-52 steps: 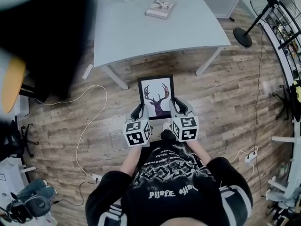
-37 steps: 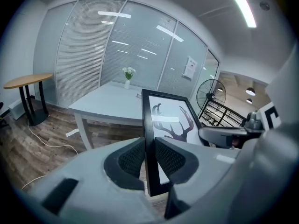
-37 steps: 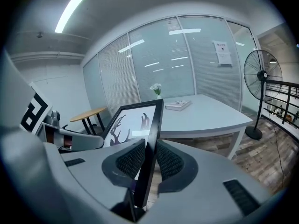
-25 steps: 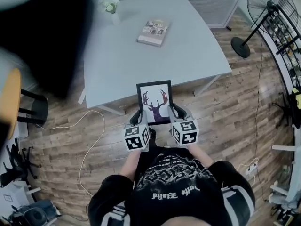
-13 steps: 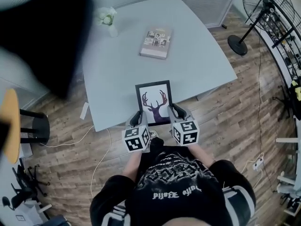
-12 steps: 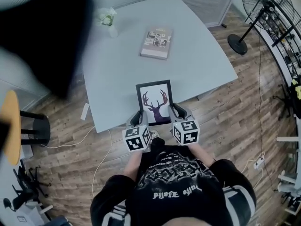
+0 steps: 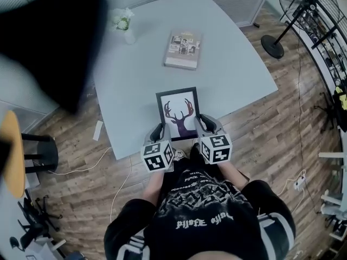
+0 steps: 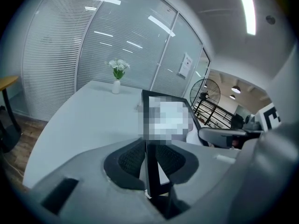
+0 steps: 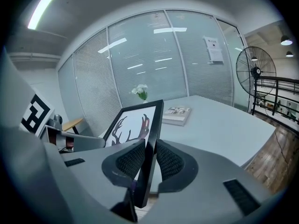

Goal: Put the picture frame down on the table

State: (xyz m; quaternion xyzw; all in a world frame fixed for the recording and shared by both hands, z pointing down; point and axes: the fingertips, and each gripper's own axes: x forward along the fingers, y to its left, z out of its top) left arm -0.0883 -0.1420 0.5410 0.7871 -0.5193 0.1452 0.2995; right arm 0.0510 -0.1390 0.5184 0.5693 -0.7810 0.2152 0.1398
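A black picture frame [image 7: 177,112] with a deer-antler print hangs over the near edge of the pale grey table [image 7: 141,75]. My left gripper [image 7: 158,131] is shut on the frame's lower left edge, my right gripper [image 7: 201,124] on its lower right edge. In the left gripper view the frame's edge [image 8: 151,157] runs between the two dark pads of the gripper [image 8: 150,158]. In the right gripper view the frame [image 9: 135,125] stands slanted between the pads of the gripper [image 9: 148,158]. Whether the frame touches the tabletop cannot be told.
A book [image 7: 182,49] lies flat at the table's middle. A small vase of white flowers [image 7: 122,25] stands at the far left corner. A floor fan [image 7: 287,20] is at the right, a stool [image 7: 13,150] at the left, and a white cable [image 7: 116,186] crosses the wood floor.
The person has walked up to the table with the frame. The frame was over the floor and now sits above the table's near edge. Both grippers have kept their hold.
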